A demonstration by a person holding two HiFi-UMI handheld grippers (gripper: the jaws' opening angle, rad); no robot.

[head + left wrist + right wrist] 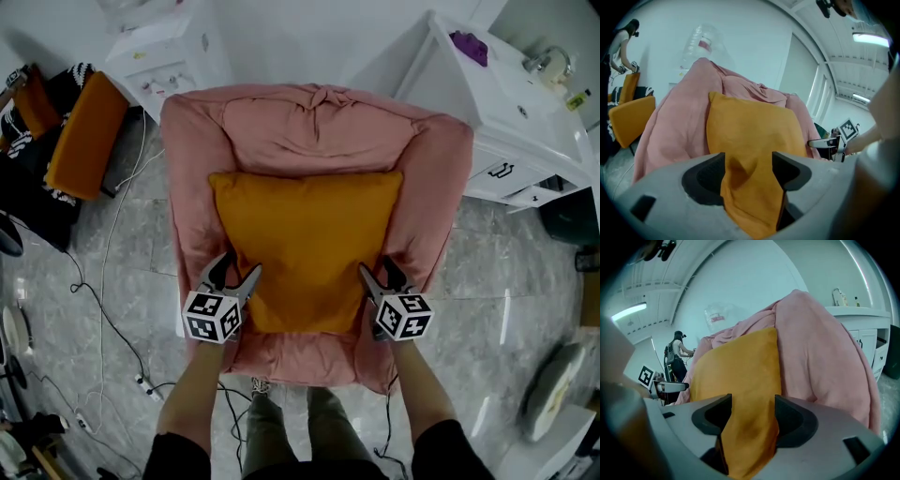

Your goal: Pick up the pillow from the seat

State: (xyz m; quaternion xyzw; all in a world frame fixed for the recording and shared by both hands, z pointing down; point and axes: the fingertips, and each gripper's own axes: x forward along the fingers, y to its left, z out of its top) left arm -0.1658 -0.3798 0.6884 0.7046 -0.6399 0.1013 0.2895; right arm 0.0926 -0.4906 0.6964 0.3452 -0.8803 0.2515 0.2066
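Pillow: orange, square, lying flat on the seat of the pink armchair. Its far edge sits against the backrest and its near edge is just short of the seat front. Pink armrests rise on both sides of it.

Left gripper: at the pillow's near left corner, pointing forward and down. Jaws spread wide. In the left gripper view the orange fabric of that corner runs up between the two pads and fills most of the gap, with a dark slit showing by the right pad. No pinch seen; released, not clamped.

Right gripper: at the near right corner, mirroring the left. Jaws spread wide. In the right gripper view the pillow edge stands between the pads and brushes them, with no squeeze visible; released.

Both forearms reach in from the bottom of the head view, and each gripper's marker cube faces up.

Surroundings: grey tiled floor. White cabinet right of the armchair, with a purple item on top. Orange chair to the left, and cables trail across the floor on that side. A person stands in the background of the right gripper view.
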